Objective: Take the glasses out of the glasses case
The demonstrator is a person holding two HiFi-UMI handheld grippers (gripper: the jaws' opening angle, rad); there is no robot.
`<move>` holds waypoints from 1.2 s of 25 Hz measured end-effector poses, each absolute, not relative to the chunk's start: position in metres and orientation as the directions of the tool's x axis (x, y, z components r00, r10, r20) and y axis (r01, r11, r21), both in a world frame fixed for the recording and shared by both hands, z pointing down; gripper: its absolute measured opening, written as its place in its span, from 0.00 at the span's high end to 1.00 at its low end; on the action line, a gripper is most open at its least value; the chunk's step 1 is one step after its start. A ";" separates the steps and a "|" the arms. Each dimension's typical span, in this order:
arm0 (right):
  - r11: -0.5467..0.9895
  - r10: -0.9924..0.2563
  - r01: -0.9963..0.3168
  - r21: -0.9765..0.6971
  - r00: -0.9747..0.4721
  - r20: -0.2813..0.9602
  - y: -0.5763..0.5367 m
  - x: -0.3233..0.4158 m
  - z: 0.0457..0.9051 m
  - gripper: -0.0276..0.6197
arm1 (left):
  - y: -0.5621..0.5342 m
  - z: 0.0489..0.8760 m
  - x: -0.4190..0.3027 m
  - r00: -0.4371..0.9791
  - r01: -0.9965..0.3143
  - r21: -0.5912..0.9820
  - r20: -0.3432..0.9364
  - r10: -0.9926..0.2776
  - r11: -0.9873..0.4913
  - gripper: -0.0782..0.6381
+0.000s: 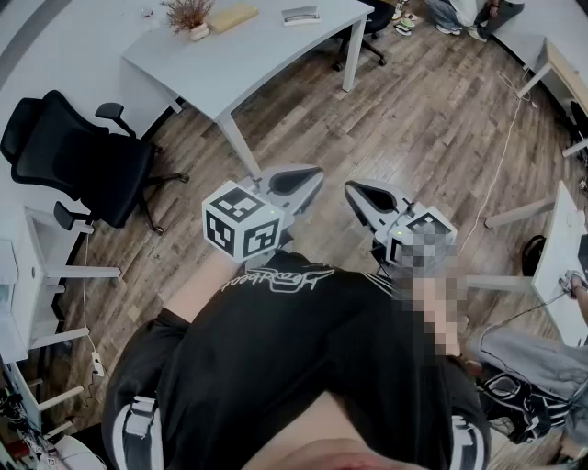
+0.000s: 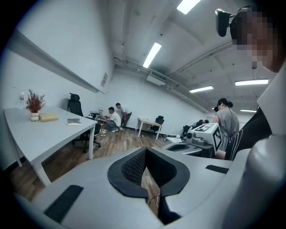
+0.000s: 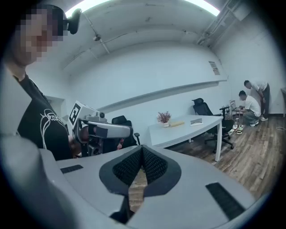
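I stand on the wooden floor, back from a white table (image 1: pixel 266 55). On the table lie a flat yellowish object (image 1: pixel 231 16) and a small grey flat item (image 1: pixel 300 14), next to a dried plant in a pot (image 1: pixel 188 16). I cannot tell which one is the glasses case, and no glasses show. My left gripper (image 1: pixel 312 174) and right gripper (image 1: pixel 354 188) hover side by side in front of my body, pointing toward the table. Both are shut with nothing between the pads, as the left gripper (image 2: pixel 145 150) and right gripper (image 3: pixel 142 147) show in their own views.
A black office chair (image 1: pixel 83 161) stands left of the table. A second white desk (image 1: pixel 565 248) is at the right, with a cable (image 1: pixel 501 156) trailing over the floor. Two people (image 2: pixel 114 117) are at the far end of the room, near another chair (image 3: pixel 203 108).
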State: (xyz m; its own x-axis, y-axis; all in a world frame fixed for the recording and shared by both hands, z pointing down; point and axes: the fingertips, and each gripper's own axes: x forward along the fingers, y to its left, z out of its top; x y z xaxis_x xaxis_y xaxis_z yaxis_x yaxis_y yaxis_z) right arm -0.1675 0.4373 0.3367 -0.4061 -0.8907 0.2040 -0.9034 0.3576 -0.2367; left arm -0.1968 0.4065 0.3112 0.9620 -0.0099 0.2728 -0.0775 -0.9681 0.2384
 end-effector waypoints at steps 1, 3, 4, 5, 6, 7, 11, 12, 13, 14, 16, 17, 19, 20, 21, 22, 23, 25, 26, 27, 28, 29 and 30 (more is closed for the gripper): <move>0.359 -0.891 -0.905 -0.229 -0.405 0.205 0.438 -0.168 0.337 0.94 | 0.408 0.312 -0.196 0.962 -0.073 0.235 0.274 -0.006 -0.969 0.88; 0.361 -0.891 -0.907 -0.216 -0.404 0.207 0.441 -0.168 0.337 0.94 | 0.413 0.313 -0.194 0.961 -0.064 0.227 0.278 0.001 -0.972 0.88; 0.361 -0.891 -0.908 -0.213 -0.403 0.208 0.442 -0.168 0.337 0.94 | 0.415 0.313 -0.193 0.960 -0.061 0.222 0.279 0.004 -0.973 0.88; 0.360 -0.892 -0.908 -0.214 -0.403 0.206 0.444 -0.167 0.337 0.95 | 0.417 0.314 -0.192 0.960 -0.058 0.219 0.281 0.006 -0.974 0.88; 0.359 -0.893 -0.907 -0.220 -0.402 0.202 0.446 -0.166 0.337 0.95 | 0.420 0.314 -0.192 0.959 -0.057 0.217 0.282 0.007 -0.974 0.88; 0.356 -0.895 -0.907 -0.225 -0.400 0.196 0.448 -0.165 0.336 0.95 | 0.422 0.314 -0.191 0.959 -0.057 0.218 0.284 0.008 -0.974 0.88; 0.344 -0.904 -0.911 -0.226 -0.387 0.184 0.457 -0.161 0.332 0.94 | 0.427 0.314 -0.190 0.958 -0.056 0.222 0.288 0.011 -0.973 0.88; 0.341 -0.905 -0.912 -0.229 -0.384 0.181 0.458 -0.160 0.332 0.95 | 0.429 0.314 -0.189 0.957 -0.054 0.222 0.289 0.012 -0.973 0.88; 0.338 -0.907 -0.911 -0.236 -0.382 0.177 0.460 -0.158 0.333 0.95 | 0.430 0.315 -0.188 0.957 -0.053 0.223 0.289 0.014 -0.973 0.88; 0.333 -0.909 -0.910 -0.248 -0.380 0.172 0.461 -0.157 0.333 0.94 | 0.431 0.316 -0.187 0.957 -0.052 0.224 0.291 0.016 -0.973 0.88; 0.322 -0.914 -0.905 -0.278 -0.374 0.160 0.463 -0.154 0.336 0.95 | 0.434 0.319 -0.184 0.955 -0.051 0.228 0.296 0.019 -0.972 0.88; 0.317 -0.915 -0.903 -0.290 -0.371 0.155 0.464 -0.153 0.337 0.94 | 0.435 0.320 -0.183 0.954 -0.052 0.231 0.298 0.020 -0.972 0.88; 0.313 -0.917 -0.899 -0.306 -0.370 0.149 0.464 -0.152 0.340 0.94 | 0.435 0.323 -0.183 0.953 -0.056 0.240 0.302 0.020 -0.969 0.88; 0.311 -0.918 -0.898 -0.310 -0.369 0.148 0.463 -0.152 0.340 0.94 | 0.434 0.325 -0.182 0.952 -0.058 0.244 0.304 0.019 -0.968 0.88; 0.308 -0.919 -0.898 -0.313 -0.366 0.147 0.461 -0.151 0.341 0.94 | 0.432 0.327 -0.182 0.952 -0.062 0.247 0.306 0.018 -0.967 0.88; 0.305 -0.920 -0.899 -0.313 -0.363 0.147 0.460 -0.151 0.342 0.94 | 0.430 0.328 -0.181 0.951 -0.064 0.250 0.308 0.016 -0.966 0.88; 0.302 -0.921 -0.901 -0.312 -0.360 0.148 0.459 -0.150 0.342 0.94 | 0.428 0.329 -0.181 0.951 -0.066 0.253 0.309 0.016 -0.965 0.88; 0.297 -0.924 -0.904 -0.307 -0.354 0.148 0.458 -0.148 0.344 0.94 | 0.425 0.331 -0.178 0.950 -0.064 0.255 0.310 0.019 -0.965 0.88; 0.294 -0.925 -0.906 -0.305 -0.350 0.147 0.457 -0.147 0.345 0.94 | 0.425 0.332 -0.177 0.950 -0.060 0.255 0.311 0.023 -0.965 0.88; 0.290 -0.927 -0.907 -0.305 -0.346 0.146 0.457 -0.145 0.347 0.94 | 0.424 0.334 -0.176 0.950 -0.055 0.254 0.312 0.028 -0.966 0.88; 0.285 -0.929 -0.907 -0.308 -0.341 0.145 0.456 -0.143 0.349 0.94 | 0.423 0.336 -0.174 0.949 -0.050 0.253 0.314 0.033 -0.966 0.88; 0.279 -0.930 -0.907 -0.315 -0.337 0.145 0.455 -0.140 0.351 0.94 | 0.421 0.338 -0.171 0.948 -0.045 0.253 0.315 0.038 -0.966 0.88; 0.273 -0.932 -0.906 -0.322 -0.333 0.145 0.453 -0.137 0.354 0.94 | 0.420 0.339 -0.169 0.948 -0.041 0.254 0.316 0.043 -0.966 0.88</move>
